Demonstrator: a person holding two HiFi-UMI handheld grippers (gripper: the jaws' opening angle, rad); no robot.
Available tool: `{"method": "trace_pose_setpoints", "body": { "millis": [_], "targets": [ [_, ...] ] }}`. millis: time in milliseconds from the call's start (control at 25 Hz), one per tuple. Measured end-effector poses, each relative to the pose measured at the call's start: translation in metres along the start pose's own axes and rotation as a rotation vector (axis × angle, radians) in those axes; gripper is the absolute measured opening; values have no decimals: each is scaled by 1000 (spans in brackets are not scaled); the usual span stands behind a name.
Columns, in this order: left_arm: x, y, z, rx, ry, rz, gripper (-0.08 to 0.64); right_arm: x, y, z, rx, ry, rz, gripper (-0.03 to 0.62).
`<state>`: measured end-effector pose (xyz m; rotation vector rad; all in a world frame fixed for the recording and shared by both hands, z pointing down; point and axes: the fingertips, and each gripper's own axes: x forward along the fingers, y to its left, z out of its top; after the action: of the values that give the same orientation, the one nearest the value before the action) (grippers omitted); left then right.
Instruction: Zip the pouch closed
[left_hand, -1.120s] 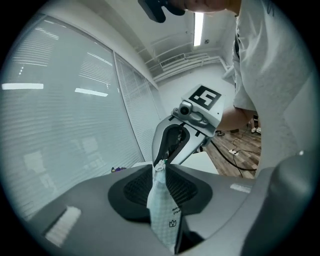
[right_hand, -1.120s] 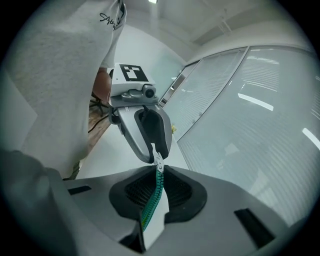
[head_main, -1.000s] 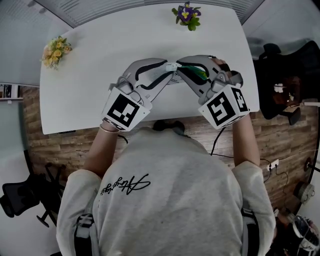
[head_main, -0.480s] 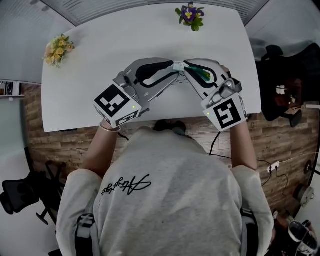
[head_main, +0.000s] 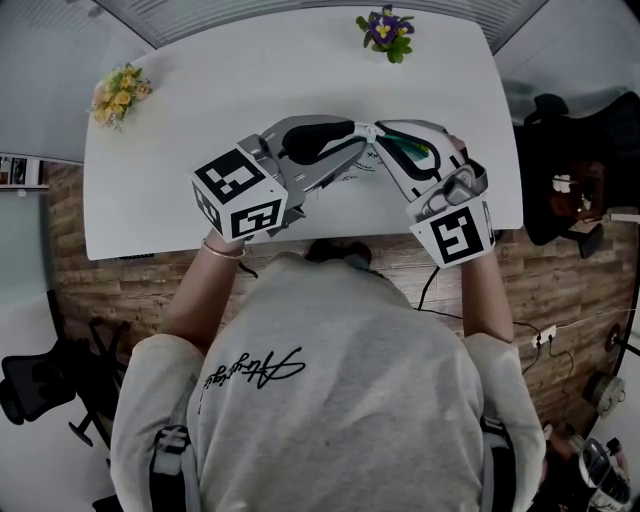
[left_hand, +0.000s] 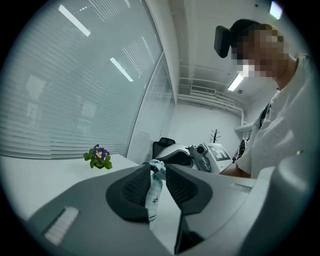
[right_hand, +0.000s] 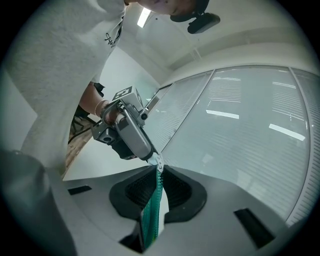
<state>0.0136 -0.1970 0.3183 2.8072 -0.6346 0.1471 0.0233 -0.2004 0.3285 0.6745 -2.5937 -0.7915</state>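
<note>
Two tight grips: jaws of the right gripper (right_hand: 159, 169) clamp the green zipper edge of the pouch (right_hand: 151, 215); jaws of the left gripper (left_hand: 158, 169), which have just been closing, pinch its pale strip (left_hand: 154, 194). The pouch hangs between them over the table (head_main: 180, 120).

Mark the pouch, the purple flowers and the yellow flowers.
pouch (right_hand: 152, 209), right gripper view, on its green zipper edge.
purple flowers (head_main: 384, 27), head view, on the blossoms.
yellow flowers (head_main: 118, 91), head view, on the middle of the bunch.
</note>
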Motion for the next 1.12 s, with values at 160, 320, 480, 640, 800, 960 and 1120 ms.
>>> {"method": "trace_pose_setpoints", "body": {
  "millis": [160, 320, 480, 640, 800, 960, 1120],
  "targets": [
    [1, -3, 0, -3, 7, -23, 57, -1, 3, 0, -9, -4, -4, 43],
    [0, -4, -4, 22, 41, -23, 20, 1, 7, -2, -26, 10, -6, 43],
    [1, -5, -3, 76, 63, 8, 6, 3, 14, -7, 28, 35, 46, 87],
    [3, -1, -2, 171, 103, 65, 6, -8, 8, 0, 72, 24, 31, 117],
    [5, -1, -4, 179, 109, 69, 6, -16, -2, 16, 205, -51, -4, 88],
    [9, -6, -5, 195, 120, 61, 5, -12, 2, 12, 141, 0, 31, 105],
    [11, -10, -7, 212, 136, 38, 5, -11, 4, 11, 110, 8, 70, 72]
  ]
}}
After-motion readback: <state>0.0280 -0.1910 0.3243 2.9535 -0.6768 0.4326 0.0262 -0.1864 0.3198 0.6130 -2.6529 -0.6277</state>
